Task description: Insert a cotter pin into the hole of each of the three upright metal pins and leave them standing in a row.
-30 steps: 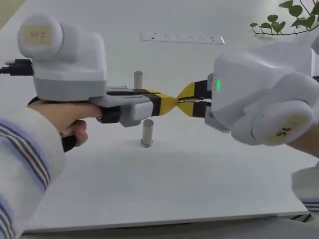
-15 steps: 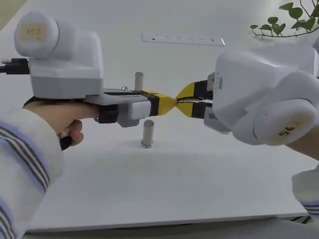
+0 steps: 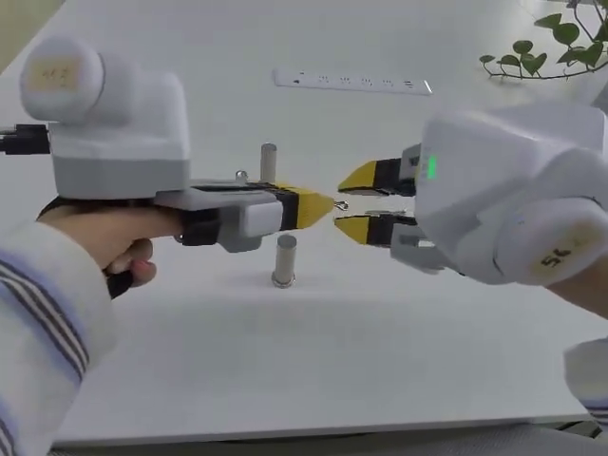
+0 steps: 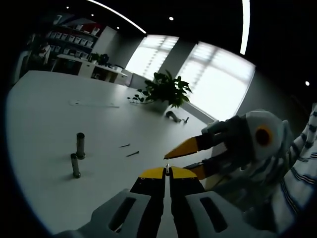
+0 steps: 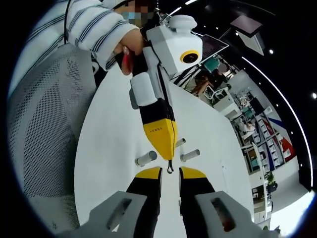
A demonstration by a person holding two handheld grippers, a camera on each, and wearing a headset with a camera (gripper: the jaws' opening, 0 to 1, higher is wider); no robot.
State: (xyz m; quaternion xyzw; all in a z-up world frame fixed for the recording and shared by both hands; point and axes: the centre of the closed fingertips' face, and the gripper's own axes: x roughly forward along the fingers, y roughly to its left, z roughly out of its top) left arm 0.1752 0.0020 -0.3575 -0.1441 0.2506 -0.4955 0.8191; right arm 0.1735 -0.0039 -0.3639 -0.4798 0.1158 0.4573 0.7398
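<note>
Cotter pin [image 3: 340,204] — in left hand-held gripper [image 3: 326,201] — label [image 5: 159,128] illegible.

Left hand-held gripper [image 3: 328,202] clamped, right [image 3: 339,204] gaping

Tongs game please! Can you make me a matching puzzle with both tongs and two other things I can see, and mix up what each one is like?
Things:
1. left tongs
2. right tongs
3. near metal pin
4. plant

What each is like:
A. open
B. stands upright on the table
C. green and leafy
D. shut on a cotter pin

Right pairs: 1-D, 2-A, 3-B, 4-C.
</note>
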